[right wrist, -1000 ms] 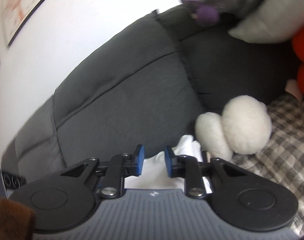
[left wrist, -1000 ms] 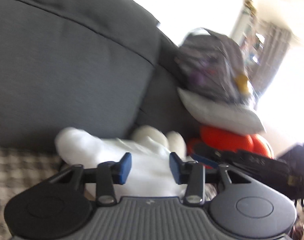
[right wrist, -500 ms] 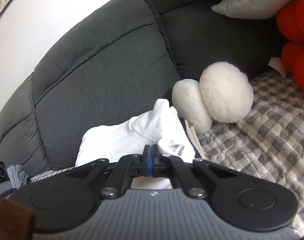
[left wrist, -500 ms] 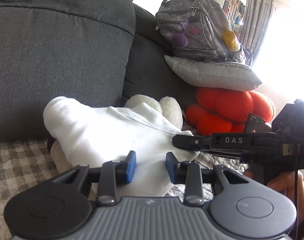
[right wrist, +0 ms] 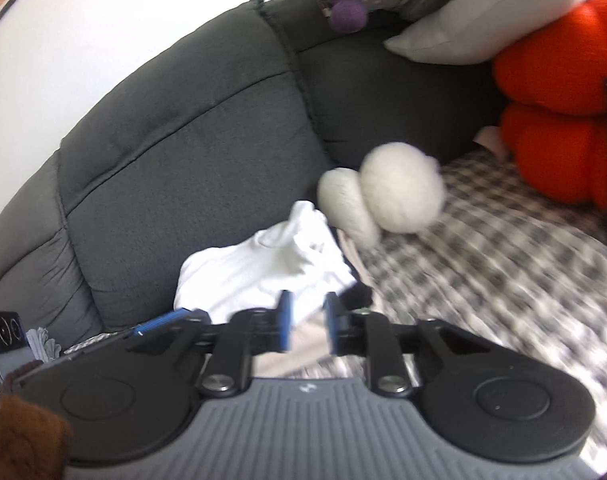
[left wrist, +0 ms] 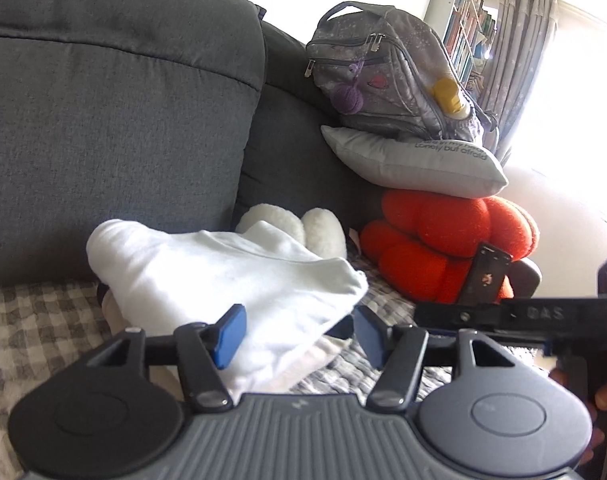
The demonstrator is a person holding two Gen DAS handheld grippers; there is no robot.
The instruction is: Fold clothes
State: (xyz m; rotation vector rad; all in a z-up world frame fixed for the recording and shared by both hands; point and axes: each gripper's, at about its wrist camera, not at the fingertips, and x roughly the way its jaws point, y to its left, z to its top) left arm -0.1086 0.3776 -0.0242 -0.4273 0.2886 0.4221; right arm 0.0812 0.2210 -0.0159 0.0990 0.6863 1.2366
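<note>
The white shirt [left wrist: 231,276] lies bundled on the sofa [left wrist: 115,120], at twelve o'clock from both grippers. Left gripper [left wrist: 299,340] gapes wide, right gripper [right wrist: 307,322] half-open, both empty. Judging by that, a fold looks set down; squaring the loose edge may follow.

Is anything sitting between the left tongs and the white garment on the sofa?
Nothing visible. The left tongs stand open right at the near edge of the white garment; the cream plush lies behind it, out of the way.
</note>
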